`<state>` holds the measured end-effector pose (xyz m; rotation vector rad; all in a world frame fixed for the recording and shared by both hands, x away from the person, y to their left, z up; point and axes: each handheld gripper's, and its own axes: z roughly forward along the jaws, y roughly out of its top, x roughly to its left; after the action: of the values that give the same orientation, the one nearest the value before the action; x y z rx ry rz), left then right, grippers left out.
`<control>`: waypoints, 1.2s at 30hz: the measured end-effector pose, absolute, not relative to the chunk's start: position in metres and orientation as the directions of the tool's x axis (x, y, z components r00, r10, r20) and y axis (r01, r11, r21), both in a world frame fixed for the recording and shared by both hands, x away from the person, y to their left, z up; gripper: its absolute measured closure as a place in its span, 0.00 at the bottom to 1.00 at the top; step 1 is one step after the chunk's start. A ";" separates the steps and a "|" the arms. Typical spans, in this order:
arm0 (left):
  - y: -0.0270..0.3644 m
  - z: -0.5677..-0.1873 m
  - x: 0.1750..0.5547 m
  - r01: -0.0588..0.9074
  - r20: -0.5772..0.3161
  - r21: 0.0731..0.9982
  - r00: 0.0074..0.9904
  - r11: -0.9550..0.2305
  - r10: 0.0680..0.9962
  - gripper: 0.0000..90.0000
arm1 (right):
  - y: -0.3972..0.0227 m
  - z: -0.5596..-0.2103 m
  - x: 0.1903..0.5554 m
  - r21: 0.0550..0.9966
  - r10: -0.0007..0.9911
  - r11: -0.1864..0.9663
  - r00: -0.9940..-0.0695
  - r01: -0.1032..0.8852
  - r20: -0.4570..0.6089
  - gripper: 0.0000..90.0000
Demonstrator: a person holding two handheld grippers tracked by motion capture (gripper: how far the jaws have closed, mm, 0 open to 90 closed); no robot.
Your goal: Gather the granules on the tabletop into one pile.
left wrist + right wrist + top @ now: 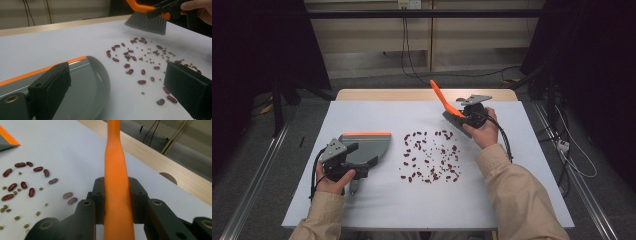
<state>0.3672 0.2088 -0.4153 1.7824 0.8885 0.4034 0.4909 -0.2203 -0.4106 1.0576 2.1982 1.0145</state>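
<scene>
High view: the right gripper (470,116), clamped on the orange handle of a hand brush (443,100), hangs just beyond the far right edge of the scattered beans (430,156) on the white table (427,200); the left gripper (346,161) holds a grey dustpan (369,146) with an orange lip, resting on the table just left of the beans. Left gripper view: the dustpan (85,85) lies beside the near jaw, though whether the pads press it cannot be told; red kidney beans and small green ones (140,60) spread from the pan's rim toward the grey bristles (147,23), which hover above the beans' far edge. Right gripper view: the jaws pinch the brush handle (115,192) firmly on both sides, beans (22,186) lying to its left. Done well, the stroke probably starts behind the farthest beans, bristles lightly touching the table, sweeping in short pulls toward the pan while its lip stays flat against the surface.
</scene>
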 end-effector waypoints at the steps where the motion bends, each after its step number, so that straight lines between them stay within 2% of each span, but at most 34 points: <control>1: 0.208 -0.416 0.368 0.376 -0.143 0.911 0.668 -0.166 0.731 0.08 | -0.219 -0.412 0.493 0.789 0.801 0.438 -0.586 0.432 -0.123 0.79; 11: 0.209 -0.416 0.370 0.375 -0.142 0.912 0.667 -0.165 0.731 0.08 | -0.202 -0.429 0.508 0.754 0.714 0.557 -0.665 0.347 -0.221 0.80; 28: 0.210 -0.414 0.367 0.372 -0.138 0.914 0.661 -0.162 0.738 0.08 | -0.198 -0.426 0.465 0.713 0.534 0.661 -0.815 0.235 -0.226 0.79; 36: 0.210 -0.414 0.366 0.370 -0.130 0.913 0.659 -0.169 0.741 0.08 | -0.202 -0.424 0.447 0.718 0.499 0.661 -0.843 0.219 -0.202 0.79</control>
<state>0.3664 0.2102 -0.4142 1.7795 0.8931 0.4217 0.4475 -0.2018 -0.4238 0.5648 2.4947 1.0071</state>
